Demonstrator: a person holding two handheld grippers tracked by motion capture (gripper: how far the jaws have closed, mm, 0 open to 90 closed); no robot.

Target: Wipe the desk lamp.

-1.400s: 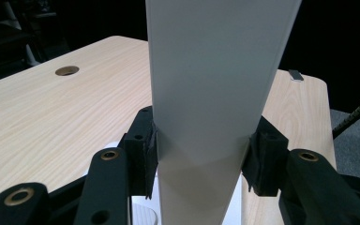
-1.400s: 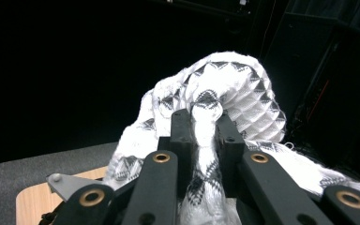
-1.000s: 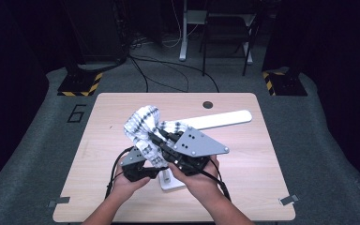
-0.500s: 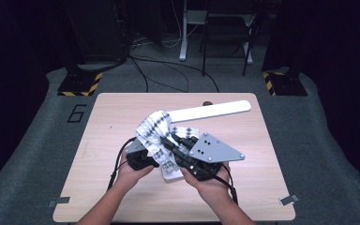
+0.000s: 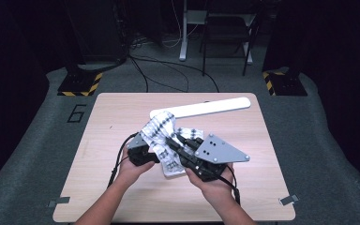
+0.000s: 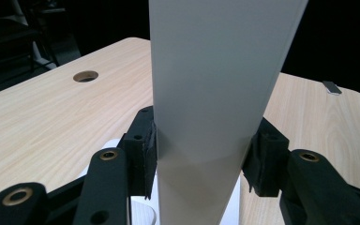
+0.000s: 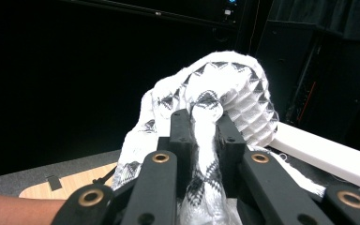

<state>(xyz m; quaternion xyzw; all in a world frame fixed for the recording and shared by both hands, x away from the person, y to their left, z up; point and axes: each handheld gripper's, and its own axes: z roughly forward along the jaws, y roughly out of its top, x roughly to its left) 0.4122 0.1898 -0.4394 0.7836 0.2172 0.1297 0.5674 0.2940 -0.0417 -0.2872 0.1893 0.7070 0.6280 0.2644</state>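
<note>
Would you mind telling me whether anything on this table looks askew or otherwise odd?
The long white flat board lies slanted across the light wooden table, and the black-and-white patterned cloth is bunched over its near end. The left gripper clamps the board; the right gripper pinches the cloth. Nothing looks spilled or damaged.

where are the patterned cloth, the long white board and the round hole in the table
patterned cloth (image 7: 225, 79): right gripper view, the bunched top above the jaws
long white board (image 6: 215, 75): left gripper view, its flat face between the jaws
round hole (image 6: 85, 76): left gripper view, its dark middle in the table top
</note>
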